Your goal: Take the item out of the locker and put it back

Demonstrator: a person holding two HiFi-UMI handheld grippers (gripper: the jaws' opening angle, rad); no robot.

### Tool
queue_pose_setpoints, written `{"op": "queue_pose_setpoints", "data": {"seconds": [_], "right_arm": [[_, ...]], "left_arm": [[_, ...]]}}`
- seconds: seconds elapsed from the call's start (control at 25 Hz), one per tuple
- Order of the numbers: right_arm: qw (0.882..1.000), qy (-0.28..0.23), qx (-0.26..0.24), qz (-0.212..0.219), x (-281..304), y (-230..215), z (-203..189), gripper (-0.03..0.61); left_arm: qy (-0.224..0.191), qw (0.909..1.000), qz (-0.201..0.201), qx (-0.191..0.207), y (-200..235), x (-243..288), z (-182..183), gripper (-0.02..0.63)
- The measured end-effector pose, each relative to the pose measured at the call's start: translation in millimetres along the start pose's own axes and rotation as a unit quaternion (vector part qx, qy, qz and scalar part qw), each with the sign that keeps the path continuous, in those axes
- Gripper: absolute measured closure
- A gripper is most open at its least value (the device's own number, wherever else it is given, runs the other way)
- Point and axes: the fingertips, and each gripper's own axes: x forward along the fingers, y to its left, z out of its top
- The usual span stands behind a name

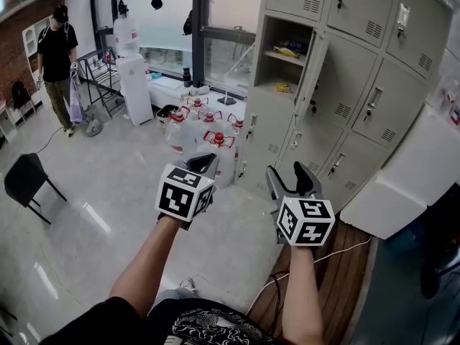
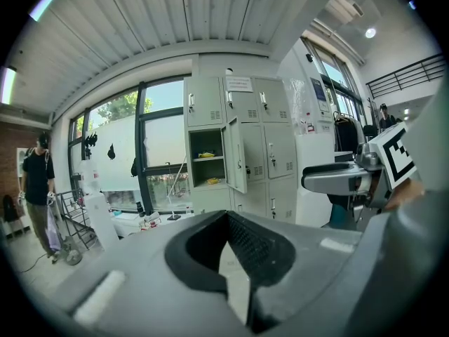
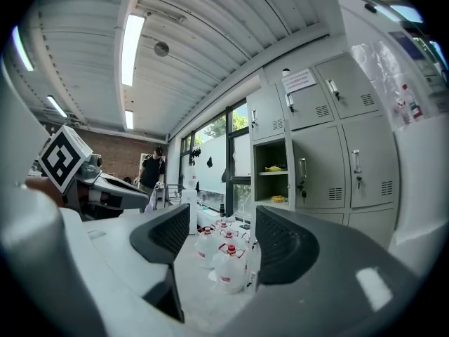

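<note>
The grey locker bank (image 1: 359, 85) stands ahead on the right. One locker (image 1: 286, 56) is open, its door (image 1: 310, 70) swung to the right. On its upper shelf lies a yellow item (image 1: 288, 51), with a second yellow item (image 1: 282, 88) on the floor of the compartment. Both appear in the left gripper view too, the upper yellow item (image 2: 205, 155) and the lower one (image 2: 212, 182). My left gripper (image 1: 204, 164) is shut and empty, its pads meeting (image 2: 226, 217). My right gripper (image 1: 290, 181) is open and empty (image 3: 223, 239). Both hang well short of the locker.
Several water jugs (image 1: 208, 139) with red caps crowd the floor left of the lockers. A white dispenser (image 1: 134, 85) and a rack stand behind them. A person (image 1: 61, 56) stands far left, near a black chair (image 1: 25, 178). A white cabinet (image 1: 410, 178) juts out at right.
</note>
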Motion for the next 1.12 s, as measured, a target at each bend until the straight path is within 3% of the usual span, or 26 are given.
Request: {"op": "queue_pose_setpoints", "data": {"seconds": [0.44, 1.12], "right_arm": [[1.0, -0.003, 0.009, -0.011, 20.4, -5.7, -5.8, 0.123], [0.998, 0.015, 0.006, -0.056, 144.5, -30.0, -8.2, 0.103]], "left_arm": [[0.003, 1.0, -0.004, 0.0, 15.6, 19.1, -5.2, 0.614], [-0.006, 0.9987, -0.049, -0.015, 109.6, 129.2, 5.3, 0.614]]}}
